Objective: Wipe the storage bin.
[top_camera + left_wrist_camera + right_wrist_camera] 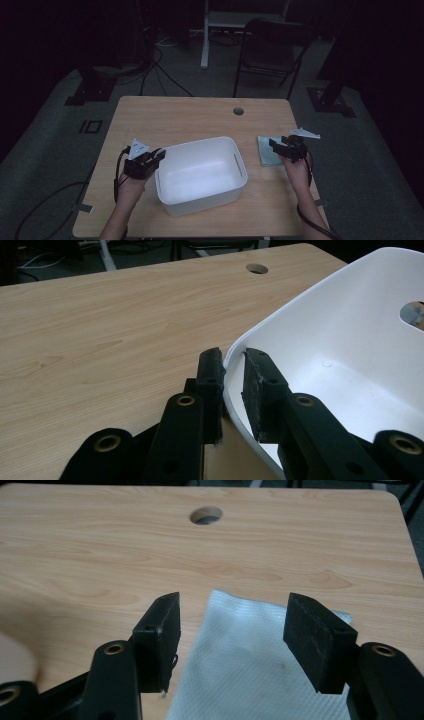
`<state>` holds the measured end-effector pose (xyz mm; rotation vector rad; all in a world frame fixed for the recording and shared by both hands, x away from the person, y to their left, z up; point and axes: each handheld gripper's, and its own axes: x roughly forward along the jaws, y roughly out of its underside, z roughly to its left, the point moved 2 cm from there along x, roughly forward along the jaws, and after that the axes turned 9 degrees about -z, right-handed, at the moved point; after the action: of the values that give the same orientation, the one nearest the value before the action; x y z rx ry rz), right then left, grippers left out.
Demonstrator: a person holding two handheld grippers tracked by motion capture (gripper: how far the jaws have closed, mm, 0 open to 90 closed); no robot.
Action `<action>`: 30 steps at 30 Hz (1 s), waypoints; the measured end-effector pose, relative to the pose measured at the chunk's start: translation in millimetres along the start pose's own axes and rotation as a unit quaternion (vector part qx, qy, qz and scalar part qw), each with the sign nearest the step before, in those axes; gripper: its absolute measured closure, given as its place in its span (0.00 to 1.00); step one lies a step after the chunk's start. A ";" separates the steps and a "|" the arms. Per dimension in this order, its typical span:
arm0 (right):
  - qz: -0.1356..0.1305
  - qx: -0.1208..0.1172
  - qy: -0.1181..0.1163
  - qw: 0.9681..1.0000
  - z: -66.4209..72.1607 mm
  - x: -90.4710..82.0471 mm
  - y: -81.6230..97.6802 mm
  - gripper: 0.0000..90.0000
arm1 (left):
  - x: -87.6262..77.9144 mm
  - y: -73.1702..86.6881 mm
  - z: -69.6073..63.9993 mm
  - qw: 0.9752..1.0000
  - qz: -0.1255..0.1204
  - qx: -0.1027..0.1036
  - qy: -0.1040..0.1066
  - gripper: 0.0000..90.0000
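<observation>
Right gripper point(230, 640) is hanging with jaws wide apart and nothing between the pads, the folded light-blue cloth point(255, 665) lying flat on the table point(100, 545) straight ahead and just below the tips; cloth's long axis is running away along the jaw line. In the high view the cloth point(266, 150) is sitting right of the white tub point(200, 175), far closer to this hand. Left gripper point(232, 390) is pinching the tub's rim point(235, 347), steadying it

White tub point(201, 175), pale blue cloth point(267, 150)
</observation>
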<state>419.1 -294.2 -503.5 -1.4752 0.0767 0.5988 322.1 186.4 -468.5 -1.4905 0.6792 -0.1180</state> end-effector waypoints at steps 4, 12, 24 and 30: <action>0.009 0.005 0.009 1.000 -7.6 14.3 2.3 0.36 | 0.0 -0.2 0.1 1.000 0.001 0.002 0.000 0.86; 0.040 0.018 0.038 0.998 -17.6 43.6 10.8 0.30 | -0.1 -0.2 0.2 1.000 0.001 0.002 0.001 0.86; 0.065 0.007 0.075 0.995 -20.3 71.3 22.2 0.21 | 0.6 -0.4 0.3 1.000 0.001 0.002 0.002 0.86; 0.085 -0.017 0.095 0.992 -18.5 79.9 29.7 0.18 | 1.5 -0.7 0.7 1.000 0.001 0.003 0.004 0.86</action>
<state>480.4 -285.9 -564.9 -1.5667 0.3457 0.5974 323.8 186.2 -468.3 -1.4837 0.6870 -0.1250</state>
